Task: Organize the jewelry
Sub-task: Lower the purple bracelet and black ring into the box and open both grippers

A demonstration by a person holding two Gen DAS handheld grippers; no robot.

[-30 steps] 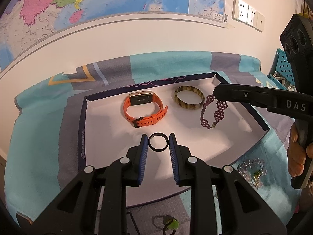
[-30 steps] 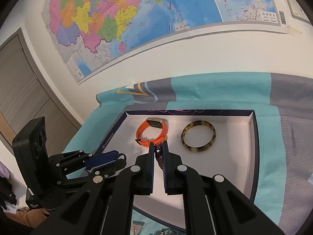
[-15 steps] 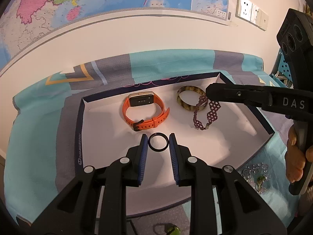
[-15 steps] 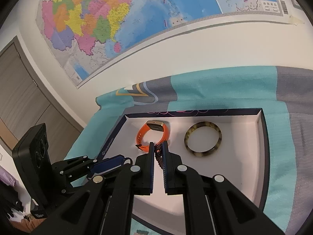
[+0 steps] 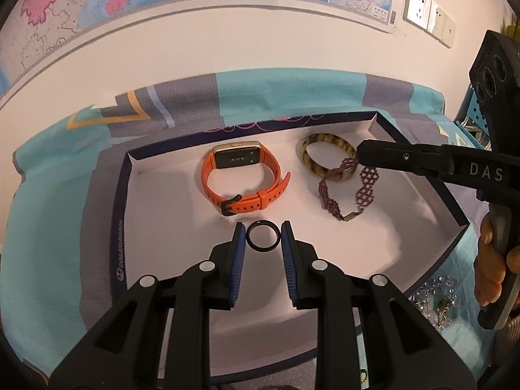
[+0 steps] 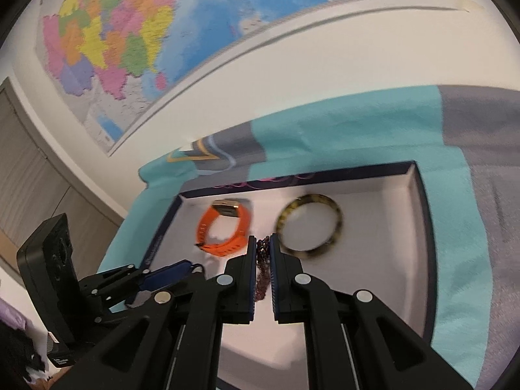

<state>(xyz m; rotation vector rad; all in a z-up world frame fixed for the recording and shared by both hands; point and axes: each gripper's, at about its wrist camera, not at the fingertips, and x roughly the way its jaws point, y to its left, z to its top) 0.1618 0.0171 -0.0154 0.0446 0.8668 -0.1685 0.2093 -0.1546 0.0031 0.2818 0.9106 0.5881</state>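
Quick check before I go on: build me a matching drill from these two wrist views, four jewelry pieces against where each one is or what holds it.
Items:
1. black ring
2. purple beaded bracelet
3. orange watch
4. tortoiseshell bangle

States:
A. lying in the tray, far right
B. pinched by the right tool, dangling over the tray
C. held between the pads of the left tool
D. lying in the tray, far left, strap buckled

Pairs: 1-C, 2-B, 3-D, 4-A

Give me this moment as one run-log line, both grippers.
left gripper: shut on black ring | right gripper: shut on purple beaded bracelet, dangling over tray | in tray: orange watch, tortoiseshell bangle
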